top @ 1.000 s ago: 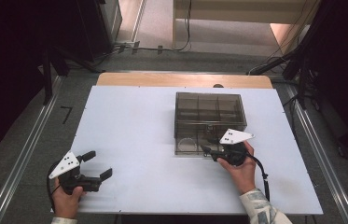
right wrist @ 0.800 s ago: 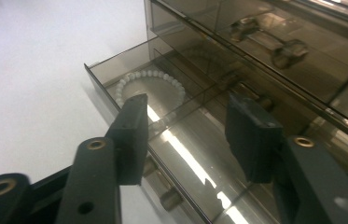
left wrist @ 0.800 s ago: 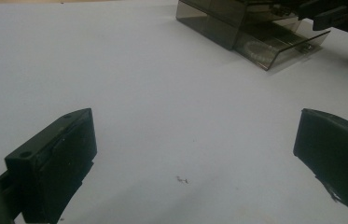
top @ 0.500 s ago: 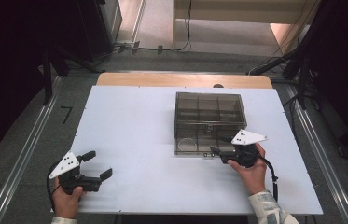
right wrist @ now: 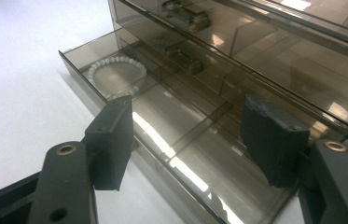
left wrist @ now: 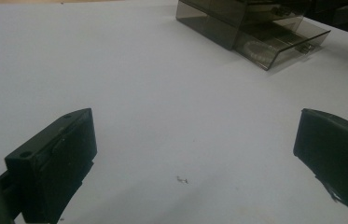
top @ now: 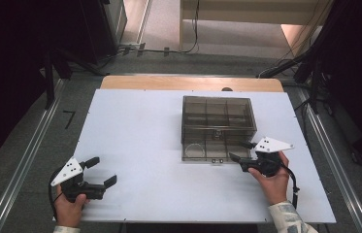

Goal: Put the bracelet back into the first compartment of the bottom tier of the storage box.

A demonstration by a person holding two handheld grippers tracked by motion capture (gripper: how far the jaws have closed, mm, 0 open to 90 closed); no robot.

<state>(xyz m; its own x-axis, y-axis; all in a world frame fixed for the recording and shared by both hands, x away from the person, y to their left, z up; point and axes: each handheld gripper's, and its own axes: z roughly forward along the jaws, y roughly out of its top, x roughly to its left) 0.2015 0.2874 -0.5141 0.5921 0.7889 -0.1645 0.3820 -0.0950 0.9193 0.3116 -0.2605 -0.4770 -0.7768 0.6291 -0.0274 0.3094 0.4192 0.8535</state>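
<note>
Smoked-plastic organizer box [top: 217, 116] sits right of centre on the white tabletop [top: 139, 141], lid down, divided compartments visible through the top; bottom drawer [top: 212, 151] pulled partway out toward the person; white bead bracelet [top: 194, 150] lies in the drawer's left compartment, seen as a pale ring in the high view and as a bead loop [right wrist: 115, 67] in the right gripper view; other drawer compartments look bare; right gripper [top: 241, 151] held in the right hand [top: 271, 180] at the drawer's front right corner, jaws spread, one outside the drawer front and one over the drawer interior, pinching nothing; contact with the drawer wall cannot be told; grey three-cornered plate on top, cable trailing back past the sleeve [top: 287, 218]; left gripper [top: 102, 171] held in the left hand [top: 69, 206] near the front left table edge, well apart from the box, jaws spread wide over bare tabletop, holding nothing; left gripper view has the box [left wrist: 237, 18] far off upper right with the open drawer [left wrist: 279, 42]; tiny dark speck [left wrist: 181, 179] on the table between its jaws.
</note>
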